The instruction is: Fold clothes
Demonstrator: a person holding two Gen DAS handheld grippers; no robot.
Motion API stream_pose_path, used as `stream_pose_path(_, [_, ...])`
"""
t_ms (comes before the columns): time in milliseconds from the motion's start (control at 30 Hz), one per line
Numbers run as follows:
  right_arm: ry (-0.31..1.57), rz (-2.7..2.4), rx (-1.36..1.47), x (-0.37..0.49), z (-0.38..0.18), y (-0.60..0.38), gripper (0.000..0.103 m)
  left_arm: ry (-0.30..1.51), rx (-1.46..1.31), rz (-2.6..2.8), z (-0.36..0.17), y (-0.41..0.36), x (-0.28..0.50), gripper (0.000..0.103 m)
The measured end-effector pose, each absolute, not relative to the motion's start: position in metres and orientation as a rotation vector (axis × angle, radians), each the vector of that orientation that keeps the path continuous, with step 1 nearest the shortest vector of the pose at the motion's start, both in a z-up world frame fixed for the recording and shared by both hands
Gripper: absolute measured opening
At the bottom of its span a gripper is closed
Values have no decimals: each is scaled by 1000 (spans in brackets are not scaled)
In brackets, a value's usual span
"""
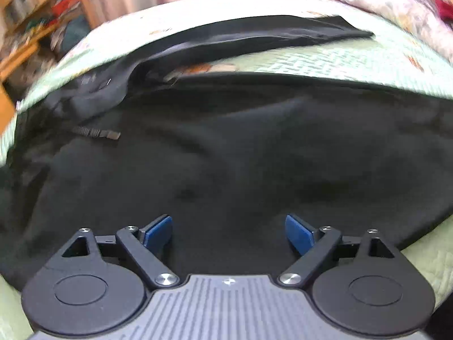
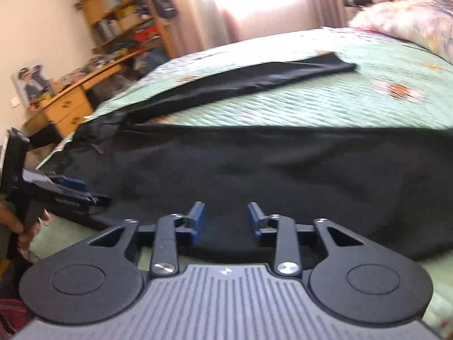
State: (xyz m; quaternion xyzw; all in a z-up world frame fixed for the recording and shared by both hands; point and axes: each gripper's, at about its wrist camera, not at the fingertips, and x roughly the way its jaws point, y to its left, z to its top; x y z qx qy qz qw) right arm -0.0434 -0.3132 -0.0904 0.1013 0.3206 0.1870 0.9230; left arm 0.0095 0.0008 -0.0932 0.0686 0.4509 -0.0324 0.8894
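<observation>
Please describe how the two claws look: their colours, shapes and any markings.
Both look alike. The left claw and right claw have blue pads on black linkage arms with silver screws, round black discs at each side, and a grey ribbed body bearing a small white emblem. No cables or sleeves are visible.

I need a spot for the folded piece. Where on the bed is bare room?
The widest free patch is the green quilt between the black garment and its long outstretched part, running toward the pillow. A narrow strip of quilt lies along the near edge. It is crowded at the bunched left end, beside the left gripper.
</observation>
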Motion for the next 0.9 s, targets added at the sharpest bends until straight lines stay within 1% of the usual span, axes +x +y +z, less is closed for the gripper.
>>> stream_pose_path(33, [660,396,193,-39,-91,-306,51,940,114,-56,-94,8,10,93])
stream_pose_path(67, [663,408,179,-34,-92,-299,56,940,100,-35,-96,12,11,94])
stream_pose_path(100, [680,409,165,-28,-97,-294,57,936,101,-34,-98,13,12,96])
stream_pose_path(200, [729,406,112,-15,-115,-283,57,923,106,-32,-105,14,14,99])
stream_pose_path(300, [712,404,62,-19,-129,-280,54,896,103,-36,-113,14,13,101])
stream_pose_path(367, [704,395,40,-21,-129,-279,45,889,106,-45,-115,15,13,102])
stream_pose_path(400, [702,391,30,-21,-129,-278,43,890,104,-50,-115,16,14,102])
stream_pose_path(533, [691,388,80,-21,-134,-289,34,895,104,-66,-115,19,16,102])
stream_pose_path(600, [686,390,115,-20,-136,-294,31,895,104,-71,-115,19,15,102])
stream_pose_path(667, [683,389,162,-18,-138,-301,26,895,103,-76,-114,20,15,102])
stream_pose_path(800, [681,425,288,-15,-141,-319,26,918,104,-74,-110,21,16,102])
stream_pose_path(900, [704,464,370,-16,-139,-334,32,944,86,-72,-105,24,14,102])
